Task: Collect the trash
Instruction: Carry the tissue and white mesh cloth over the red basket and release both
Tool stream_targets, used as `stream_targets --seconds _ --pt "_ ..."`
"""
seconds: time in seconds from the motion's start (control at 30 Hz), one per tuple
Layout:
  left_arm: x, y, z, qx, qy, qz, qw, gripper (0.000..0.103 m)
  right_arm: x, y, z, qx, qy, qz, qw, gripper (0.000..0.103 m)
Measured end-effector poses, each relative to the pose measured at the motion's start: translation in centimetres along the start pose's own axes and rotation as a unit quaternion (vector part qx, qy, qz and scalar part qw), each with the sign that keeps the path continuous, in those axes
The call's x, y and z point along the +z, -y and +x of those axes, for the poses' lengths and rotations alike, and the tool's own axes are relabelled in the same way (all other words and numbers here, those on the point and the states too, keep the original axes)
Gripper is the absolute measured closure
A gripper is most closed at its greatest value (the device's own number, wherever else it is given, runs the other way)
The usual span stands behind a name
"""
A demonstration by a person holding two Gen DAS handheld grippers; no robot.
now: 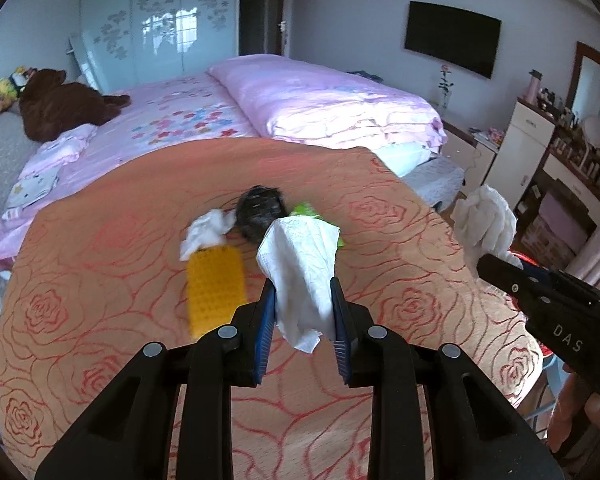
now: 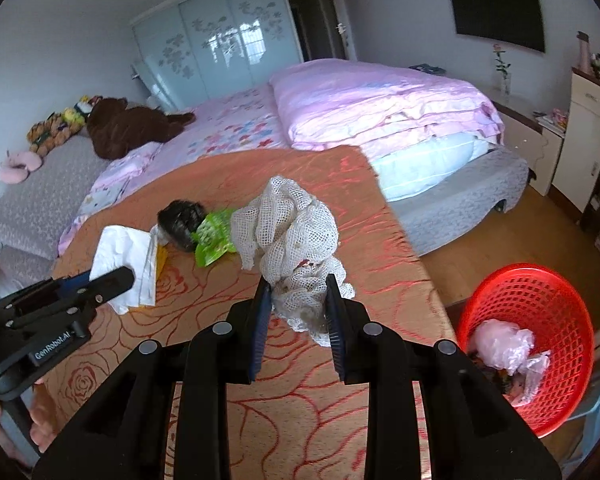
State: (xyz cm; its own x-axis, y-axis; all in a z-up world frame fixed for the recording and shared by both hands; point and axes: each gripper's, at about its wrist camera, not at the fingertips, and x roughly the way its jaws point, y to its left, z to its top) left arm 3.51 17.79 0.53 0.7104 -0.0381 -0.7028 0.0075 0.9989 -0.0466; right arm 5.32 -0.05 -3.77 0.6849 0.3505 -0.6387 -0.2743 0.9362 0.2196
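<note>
We see a crumpled white paper tissue [image 1: 300,272] in the matt black plastic left gripper [image 1: 303,292], and a coarse open-weave white mesh cloth [image 2: 290,240] in the right gripper [image 2: 298,300]. The tablecloth [image 2: 360,264] is orange fabric with a slight sheen; the red basket [image 2: 556,312] is glossy latticed plastic, holding thin crinkled plastic film [image 2: 504,344]

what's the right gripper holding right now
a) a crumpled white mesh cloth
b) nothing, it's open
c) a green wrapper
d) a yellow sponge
a: in the right wrist view the right gripper is closed on a crumpled white mesh cloth, lifted above the table, while the green wrapper lies on the table behind it.
</note>
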Motion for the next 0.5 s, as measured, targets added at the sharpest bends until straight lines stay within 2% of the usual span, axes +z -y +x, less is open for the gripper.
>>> stream_targets --seconds 0.5 --pt "1.5 7.1 1.3 -0.043 0.003 0.054 0.9976 0.078 0.2 5.9 -3.1 -0.047 0.023 0.048 0.997 0.077"
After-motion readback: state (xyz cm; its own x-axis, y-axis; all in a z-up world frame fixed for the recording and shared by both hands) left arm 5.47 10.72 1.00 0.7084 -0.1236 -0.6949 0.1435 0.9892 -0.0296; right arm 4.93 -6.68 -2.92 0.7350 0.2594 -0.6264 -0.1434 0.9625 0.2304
